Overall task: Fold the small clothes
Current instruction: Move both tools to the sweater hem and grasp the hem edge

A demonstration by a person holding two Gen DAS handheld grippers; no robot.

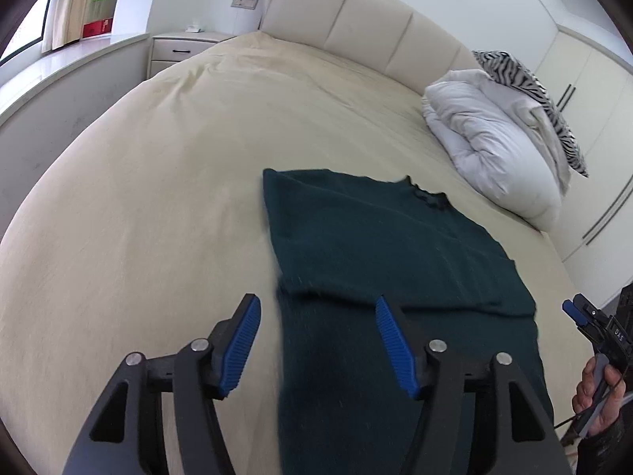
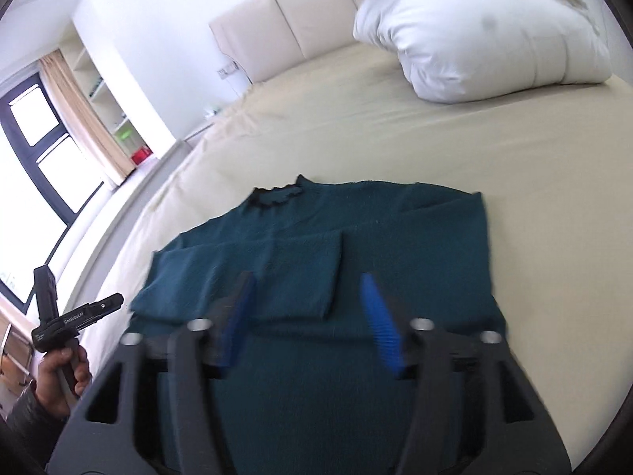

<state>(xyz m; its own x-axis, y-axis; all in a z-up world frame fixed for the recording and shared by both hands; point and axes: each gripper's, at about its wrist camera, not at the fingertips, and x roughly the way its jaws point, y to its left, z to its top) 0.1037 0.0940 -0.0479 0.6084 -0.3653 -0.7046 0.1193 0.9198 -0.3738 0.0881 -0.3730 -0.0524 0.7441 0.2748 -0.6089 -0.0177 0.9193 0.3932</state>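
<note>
A dark green sweater (image 1: 387,245) lies flat on the beige bed (image 1: 158,198), collar away from me, with both sleeves folded in across the body. It also shows in the right wrist view (image 2: 300,245). My left gripper (image 1: 316,332) is open and empty, hovering above the sweater's lower left edge. My right gripper (image 2: 306,316) is open and empty above the sweater's lower middle; it also shows at the right edge of the left wrist view (image 1: 573,310). The left gripper shows at the left edge of the right wrist view (image 2: 79,316).
A folded white duvet (image 1: 490,138) with a zebra-print pillow (image 1: 530,91) lies at the bed's far right. A padded headboard (image 1: 356,12) runs behind. A nightstand (image 1: 182,47) and a shelf stand at the far left, wardrobes (image 1: 593,118) at the right.
</note>
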